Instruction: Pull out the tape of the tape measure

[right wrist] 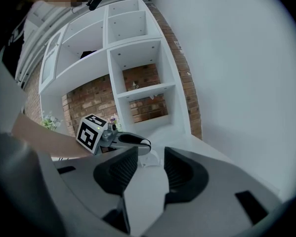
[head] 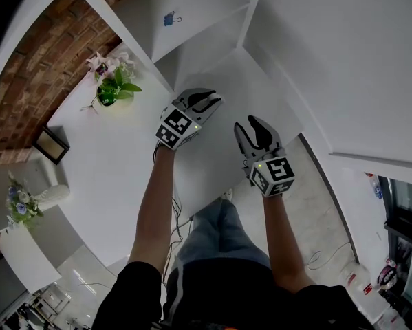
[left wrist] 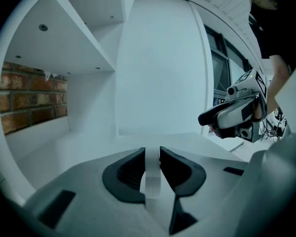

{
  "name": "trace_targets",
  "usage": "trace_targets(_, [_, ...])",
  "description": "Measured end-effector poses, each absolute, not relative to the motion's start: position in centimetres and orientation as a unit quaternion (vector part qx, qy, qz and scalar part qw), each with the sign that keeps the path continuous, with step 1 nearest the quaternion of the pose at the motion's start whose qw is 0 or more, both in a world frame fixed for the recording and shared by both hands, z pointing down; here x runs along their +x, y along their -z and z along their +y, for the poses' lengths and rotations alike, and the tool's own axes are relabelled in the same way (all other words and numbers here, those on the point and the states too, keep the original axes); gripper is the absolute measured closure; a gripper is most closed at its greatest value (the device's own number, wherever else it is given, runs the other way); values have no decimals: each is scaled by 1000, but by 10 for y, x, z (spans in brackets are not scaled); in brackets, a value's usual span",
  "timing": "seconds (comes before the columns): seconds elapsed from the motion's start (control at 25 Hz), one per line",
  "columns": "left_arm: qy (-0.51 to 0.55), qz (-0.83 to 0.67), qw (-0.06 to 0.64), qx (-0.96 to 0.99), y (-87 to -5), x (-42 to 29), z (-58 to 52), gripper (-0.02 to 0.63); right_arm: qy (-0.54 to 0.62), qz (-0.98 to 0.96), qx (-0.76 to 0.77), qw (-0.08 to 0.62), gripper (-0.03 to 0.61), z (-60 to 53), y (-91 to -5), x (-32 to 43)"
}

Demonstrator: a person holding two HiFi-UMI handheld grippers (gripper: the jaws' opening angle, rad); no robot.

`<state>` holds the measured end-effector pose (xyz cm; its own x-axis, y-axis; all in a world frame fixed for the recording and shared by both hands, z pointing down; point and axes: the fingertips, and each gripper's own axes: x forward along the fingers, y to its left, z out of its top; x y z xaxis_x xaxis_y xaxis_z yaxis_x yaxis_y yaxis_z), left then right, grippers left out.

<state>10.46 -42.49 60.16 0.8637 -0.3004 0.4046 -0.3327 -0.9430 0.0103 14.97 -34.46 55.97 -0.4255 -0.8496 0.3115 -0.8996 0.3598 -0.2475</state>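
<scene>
No tape measure shows plainly. In the right gripper view a small white thing (right wrist: 148,158), perhaps the tape measure, lies on the white table (head: 116,170) just under the tip of my left gripper (right wrist: 138,143). My left gripper (head: 204,102) hovers over the table's far part. In its own view the jaws (left wrist: 152,152) stand close together, and a pale strip fills the narrow gap. I cannot tell whether that strip is a thing or the table. My right gripper (head: 257,130) hangs to the right, a little nearer me. Its jaws (right wrist: 151,154) are open, with nothing between them.
A white shelf unit (right wrist: 133,58) stands against a brick wall (head: 40,60) beyond the table. A blue binder clip (head: 171,19) lies on a shelf. A potted plant (head: 113,88) and a dark picture frame (head: 51,144) stand on the table's left side.
</scene>
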Motion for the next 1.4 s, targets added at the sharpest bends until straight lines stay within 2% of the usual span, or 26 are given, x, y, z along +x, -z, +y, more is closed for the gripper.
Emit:
trace_targets(0.4, [-183,-152,30,971,-593,106,-412,528,-195,-823,529,70,433,-340,-561,150])
trace_targets(0.88, [-154,-164,-29,974,-495,87,-350,528,-178,-846,499,59,433,-327,-510,139])
trace_targets(1.12, [-141,-183,-44,972,-463,61,-293,528,-215,-882,415,54,433,-306,-492,108])
trace_targets(1.4, [-127,-181,-66,973,-441,35,-227,528,-310,-917,240,68,433,-261,-500,65])
